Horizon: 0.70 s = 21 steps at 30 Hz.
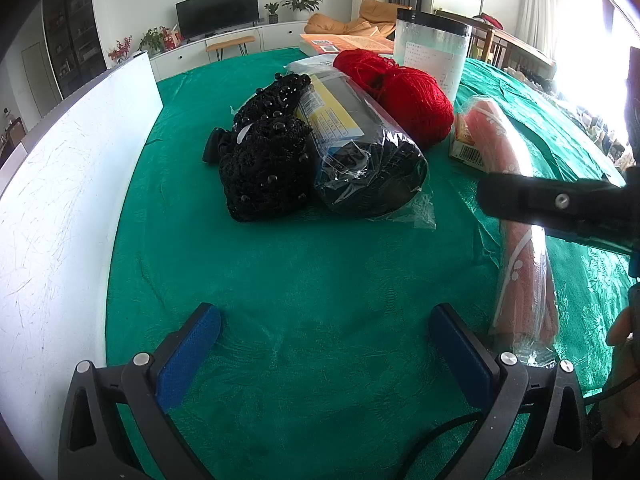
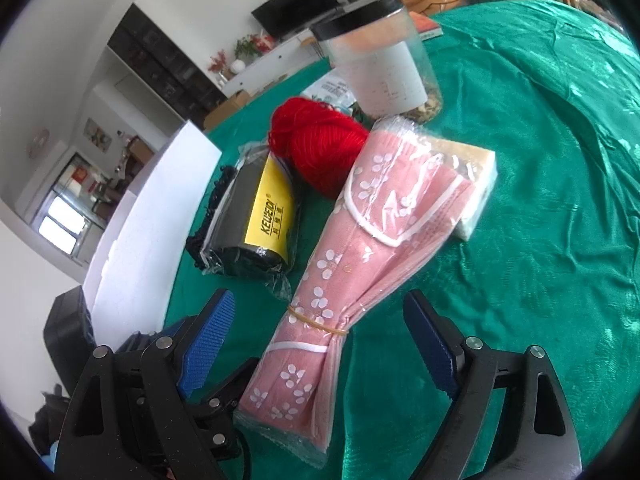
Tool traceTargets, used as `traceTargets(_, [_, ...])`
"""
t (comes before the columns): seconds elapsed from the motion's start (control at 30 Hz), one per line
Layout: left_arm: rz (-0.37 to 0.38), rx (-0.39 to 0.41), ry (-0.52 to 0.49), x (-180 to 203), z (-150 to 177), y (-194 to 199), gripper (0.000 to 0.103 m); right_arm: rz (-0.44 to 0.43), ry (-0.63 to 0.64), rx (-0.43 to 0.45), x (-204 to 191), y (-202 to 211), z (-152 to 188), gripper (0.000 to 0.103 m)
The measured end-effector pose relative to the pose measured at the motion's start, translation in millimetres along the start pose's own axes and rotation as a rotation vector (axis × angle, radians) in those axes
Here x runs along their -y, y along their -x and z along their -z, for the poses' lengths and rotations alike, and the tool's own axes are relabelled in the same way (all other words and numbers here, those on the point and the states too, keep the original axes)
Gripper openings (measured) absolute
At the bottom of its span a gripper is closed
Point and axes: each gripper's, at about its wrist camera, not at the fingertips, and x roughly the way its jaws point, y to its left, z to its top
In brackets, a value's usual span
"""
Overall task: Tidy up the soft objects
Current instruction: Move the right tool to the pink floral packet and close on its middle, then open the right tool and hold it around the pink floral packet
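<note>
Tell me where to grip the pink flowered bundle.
Grip the pink flowered bundle at its narrow waist by the rubber band, closing across it from both sides. It is cinched thinnest there, and the open right gripper already straddles that end.

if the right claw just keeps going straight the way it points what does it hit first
Most likely the pink flowered cloth pack: it lies lengthwise between the open right claw fingers, its banded end nearest. Height above it is unclear.
</note>
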Motion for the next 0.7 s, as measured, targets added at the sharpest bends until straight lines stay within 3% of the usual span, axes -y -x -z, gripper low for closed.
traceTargets(0.07, [0.000,0.000,0.000,0.1,0.3,0.0,0.103,0.033,0.034,-0.023,-5.3,-8.4,0.5,0.083])
traceTargets(0.1, [0.000,0.000,0.000,0.0,0.0,-0.1,0.103,0.050,0.053,-0.031,-6.8,-9.7,1.7,0.058])
traceTargets(0.13, [0.001,0.000,0.000,0.0,0.0,-0.1,0.103,0.054,0.060,-0.050,-6.7,-10.5,3.4,0.046])
traceTargets(0.2, [0.000,0.000,0.000,0.3,0.4,-0.1,0.103,0.037,0.038,-0.057,-0.6,-1.3,5.5,0.043])
traceTargets(0.37, [0.001,-0.005,0.001,-0.2,-1.3,-0.7,0.103,0.142,0.059,-0.007,12.2,48.1,4.9,0.040])
traceTargets(0.47, [-0.002,-0.031,0.004,0.2,-6.3,-2.5,0.103,0.350,0.158,0.033,18.6,66.3,-8.6,0.039])
traceTargets(0.57, [-0.007,-0.011,0.005,1.2,-7.9,-4.2,0.103,0.582,0.271,0.002,32.9,53.5,-28.0,0.039])
traceTargets(0.7, [-0.007,-0.002,0.006,1.8,-6.6,-4.5,0.103,0.648,0.275,-0.048,61.8,27.1,-55.4,0.039])
